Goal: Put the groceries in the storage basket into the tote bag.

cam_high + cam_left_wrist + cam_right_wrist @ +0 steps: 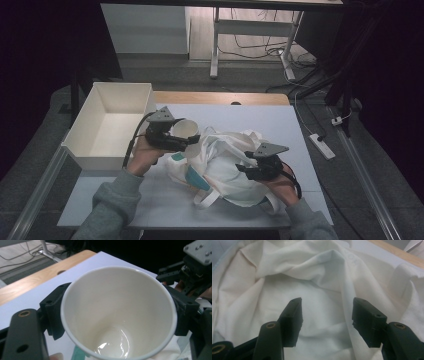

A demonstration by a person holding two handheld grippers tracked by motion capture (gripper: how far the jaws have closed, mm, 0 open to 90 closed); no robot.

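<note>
Two grippers are busy: my left gripper [187,140] is clamped on the empty paper cup [183,131] just above the cloth bag [227,165], so I'd use the right gripper [325,315], jaws apart, to spread the opening first.

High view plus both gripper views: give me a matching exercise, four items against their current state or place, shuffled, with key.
Items:
1. paper cup
2. left gripper
3. right gripper
4. white box

States:
A. open, jaws apart over the cloth bag
B. stands at the table's left edge, nothing showing inside
C. clamped between two jaws, mouth toward the camera
D. shut on the cup's sides

Pairs: 1-C, 2-D, 3-A, 4-B
</note>
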